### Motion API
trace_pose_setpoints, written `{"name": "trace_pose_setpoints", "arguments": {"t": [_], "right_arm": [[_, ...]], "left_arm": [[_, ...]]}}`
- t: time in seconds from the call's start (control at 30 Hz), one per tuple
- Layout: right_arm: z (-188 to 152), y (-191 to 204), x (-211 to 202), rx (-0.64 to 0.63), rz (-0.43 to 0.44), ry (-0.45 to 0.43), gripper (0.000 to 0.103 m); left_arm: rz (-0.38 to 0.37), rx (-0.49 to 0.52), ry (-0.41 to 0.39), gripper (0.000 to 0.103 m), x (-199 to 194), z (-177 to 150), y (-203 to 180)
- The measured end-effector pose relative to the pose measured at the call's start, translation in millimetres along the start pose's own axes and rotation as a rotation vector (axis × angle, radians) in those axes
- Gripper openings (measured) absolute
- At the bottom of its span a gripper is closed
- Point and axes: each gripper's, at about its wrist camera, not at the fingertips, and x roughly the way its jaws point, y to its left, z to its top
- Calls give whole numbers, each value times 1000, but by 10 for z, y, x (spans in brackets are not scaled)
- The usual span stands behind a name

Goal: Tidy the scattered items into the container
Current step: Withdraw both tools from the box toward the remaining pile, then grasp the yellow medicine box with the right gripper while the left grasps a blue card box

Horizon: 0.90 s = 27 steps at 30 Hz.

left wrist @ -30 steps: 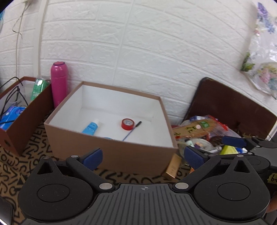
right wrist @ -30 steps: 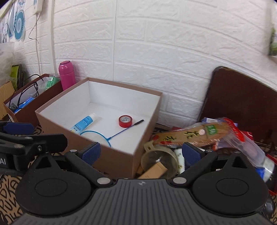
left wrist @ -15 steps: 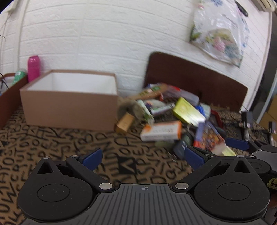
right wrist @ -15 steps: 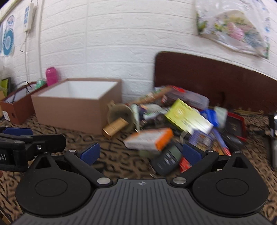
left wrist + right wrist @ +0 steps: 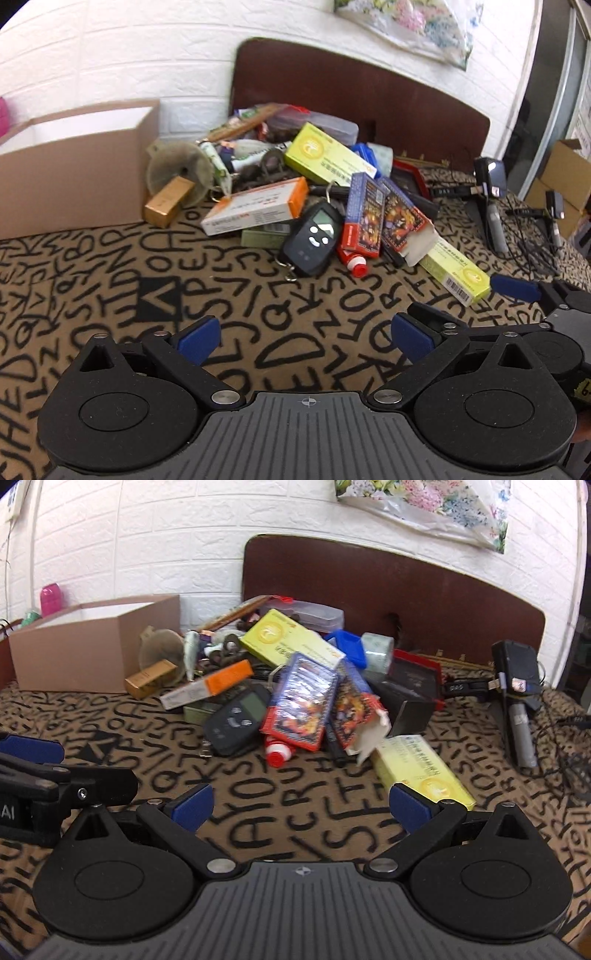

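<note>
Scattered items: we see the heap in the middle of both frames, on the letter-printed cloth surface [image 5: 110,295]; a white-and-orange carton [image 5: 255,206], a black handheld device with a grey screen [image 5: 312,240] and a yellow-green carton [image 5: 421,771] lie at its near edge.
Container: the open brown cardboard box with white lining [image 5: 85,653] sits at left, just beside the heap.
Left tongs [image 5: 306,332]: wide apart, empty, above bare cloth short of the heap.
Right tongs [image 5: 299,803]: wide apart, empty, nearest the yellow-green carton.
Risk, stacking: we judge that pulling a lower carton could topple the red-and-blue picture box [image 5: 303,705] leaning on others.
Risk, crowding: our tongs sit close together and could collide on one target.
Risk, grip: flat cartons may slip from a shallow pinch.
</note>
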Motion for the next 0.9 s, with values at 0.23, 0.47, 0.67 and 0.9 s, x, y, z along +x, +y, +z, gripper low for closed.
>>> {"name": "trace_pose_setpoints", "arguments": {"t": [0.23, 0.47, 0.67, 0.9], "right_arm": [[-35, -386, 250, 30, -67, 32, 101], [-132, -764, 502, 83, -129, 90, 101], [-181, -878, 673, 88, -131, 121, 101], [-201, -964, 799, 130, -79, 142, 94]], "left_arm": [[1, 56, 6, 97, 353, 185, -166], [-37, 62, 56, 87, 785, 394, -272], [-69, 67, 58, 75, 1145, 639, -433], [-97, 64, 58, 70, 1496, 808, -542]]}}
